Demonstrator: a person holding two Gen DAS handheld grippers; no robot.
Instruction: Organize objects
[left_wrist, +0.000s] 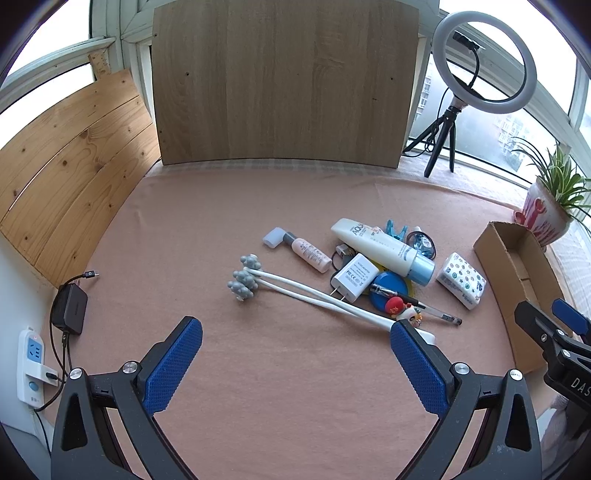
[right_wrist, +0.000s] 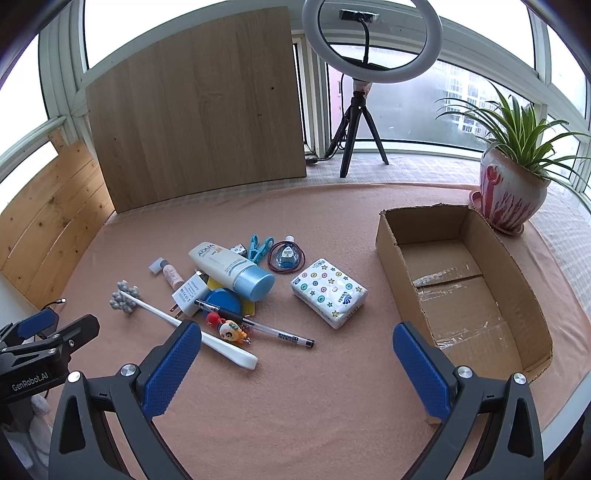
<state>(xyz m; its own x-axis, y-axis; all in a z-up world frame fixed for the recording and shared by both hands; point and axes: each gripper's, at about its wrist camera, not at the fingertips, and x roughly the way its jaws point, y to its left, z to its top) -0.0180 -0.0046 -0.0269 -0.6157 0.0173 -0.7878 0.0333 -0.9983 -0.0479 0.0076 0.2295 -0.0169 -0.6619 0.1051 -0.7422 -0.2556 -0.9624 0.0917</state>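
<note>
On the pink worktop a small heap of objects lies to the left of an open cardboard box, which stands near a potted plant. At the middle of the heap a white sunscreen tube with a blue cap rests across a white charger plug and a blue round lid. Beside them lie a small pink bottle, a blue clip, a dark hair band around a little blue item, and a black pen with a cartoon keychain touching it. A white massager with grey balls reaches toward the cameras. A patterned tissue pack sits between the heap and the box — apart from both.

The left gripper hovers above the worktop with jaws wide and nothing between them. The right gripper also has wide jaws — holding nothing, low over the cloth between the massager and the box.
</note>
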